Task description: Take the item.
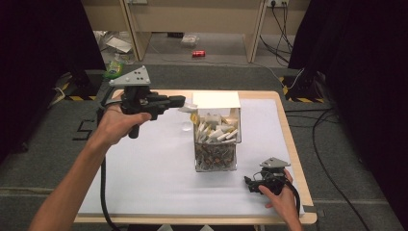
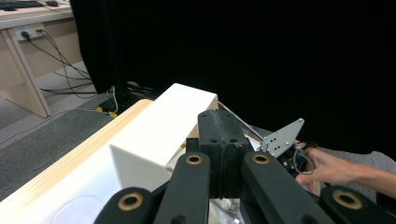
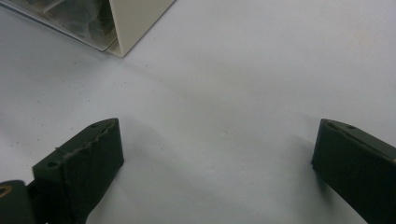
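Note:
A clear box (image 1: 216,156) stands mid-table, packed with several white pieces (image 1: 219,132) over darker small parts, its white lid (image 1: 216,100) raised at the back. My left gripper (image 1: 183,102) hovers above the table just left of the box's top. Its jaws are pressed together, and a small white piece (image 1: 188,107) sticks out at their tip. In the left gripper view the shut jaws point over the white lid (image 2: 161,123). My right gripper (image 1: 250,184) rests near the front right, its jaws wide apart (image 3: 215,154) over the bare white sheet (image 3: 243,84), with the box corner (image 3: 133,18) beyond.
The white sheet (image 1: 149,168) covers a wooden table (image 1: 293,144). A red can (image 1: 198,53) and litter lie on the floor behind, and cables (image 1: 322,125) run at the right. Black curtains flank both sides. A cable (image 1: 102,192) trails from the left gripper.

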The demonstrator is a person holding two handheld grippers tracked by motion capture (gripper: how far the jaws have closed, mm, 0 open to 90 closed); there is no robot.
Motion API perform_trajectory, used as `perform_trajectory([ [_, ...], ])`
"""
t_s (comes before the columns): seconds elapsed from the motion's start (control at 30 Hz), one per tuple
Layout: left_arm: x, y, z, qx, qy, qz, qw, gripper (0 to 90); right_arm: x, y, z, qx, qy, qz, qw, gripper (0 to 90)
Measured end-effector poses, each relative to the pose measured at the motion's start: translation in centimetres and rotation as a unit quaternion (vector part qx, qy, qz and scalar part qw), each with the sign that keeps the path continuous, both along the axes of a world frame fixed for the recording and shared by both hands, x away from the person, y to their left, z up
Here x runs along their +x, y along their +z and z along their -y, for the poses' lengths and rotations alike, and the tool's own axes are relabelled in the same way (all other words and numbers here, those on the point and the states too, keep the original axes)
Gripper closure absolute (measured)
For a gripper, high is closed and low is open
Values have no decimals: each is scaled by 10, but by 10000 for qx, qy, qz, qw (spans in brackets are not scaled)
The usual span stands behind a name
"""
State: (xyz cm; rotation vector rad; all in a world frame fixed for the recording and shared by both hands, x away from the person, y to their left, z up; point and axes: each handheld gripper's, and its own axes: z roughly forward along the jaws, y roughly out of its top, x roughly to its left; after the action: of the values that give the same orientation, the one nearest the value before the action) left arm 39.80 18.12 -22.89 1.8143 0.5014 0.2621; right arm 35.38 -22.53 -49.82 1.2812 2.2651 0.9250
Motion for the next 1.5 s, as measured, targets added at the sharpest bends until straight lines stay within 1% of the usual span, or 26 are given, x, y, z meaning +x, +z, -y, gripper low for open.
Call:
perform_trajectory([
  [0.03,0,0,0,0,0,0,10000,896,0,0,0,0,-1,1,10000,24],
  [0.07,0,0,-4,-6,44,5,10000,896,0,0,0,0,-1,1,10000,24],
  [0.13,2,-1,-17,-49,166,-9,9998,896,0,0,0,-1,0,2,10000,24],
  [0.17,2,-1,-17,-49,166,-9,9998,897,0,0,0,-1,0,2,10000,24],
  [0.3,5,-3,-29,-70,298,-36,9995,897,0,0,0,-1,-1,1,10000,24],
  [0.37,8,-7,-35,-42,399,-63,9992,897,0,0,0,-11,9,11,10000,24],
  [0.4,11,-10,-38,-20,476,-86,9988,897,0,0,0,0,-3,0,10000,24],
  [0.53,22,-22,-47,-77,694,-222,9973,897,0,0,0,-1,-1,1,10000,24],
  [0.57,28,-28,-50,-87,776,-276,9966,897,0,0,0,-11,10,5,10000,24],
  [0.7,41,-41,-58,-87,1024,-395,9939,896,0,0,0,-9,9,9,10000,24],
  [0.73,44,-44,-59,-109,1028,-422,9938,897,0,0,0,-7,18,8,10000,24],
  [0.77,45,-47,-60,-123,1025,-424,9937,897,0,0,0,-7,20,8,10000,24],
  [0.87,51,-56,-61,-68,1130,-392,9928,896,0,0,0,-5,22,8,10000,24],
  [0.93,55,-60,-61,-72,1181,-373,9923,897,0,0,0,-5,19,7,10000,24],
  [1.07,63,-69,-58,-37,1330,-314,9906,896,0,0,0,-5,19,7,10000,24],
  [1.1,66,-72,-57,-46,1372,-319,9900,896,0,0,0,-4,19,6,10000,24],
  [1.2,71,-76,-55,-68,1412,-335,9894,896,0,0,0,-3,20,6,10000,24],
  [1.37,82,-84,-49,-14,1536,-358,9875,896,0,0,0,-3,24,6,10000,24],
  [1.5,88,-88,-45,-33,1581,-389,9866,896,0,0,0,-3,24,6,10000,24],
])
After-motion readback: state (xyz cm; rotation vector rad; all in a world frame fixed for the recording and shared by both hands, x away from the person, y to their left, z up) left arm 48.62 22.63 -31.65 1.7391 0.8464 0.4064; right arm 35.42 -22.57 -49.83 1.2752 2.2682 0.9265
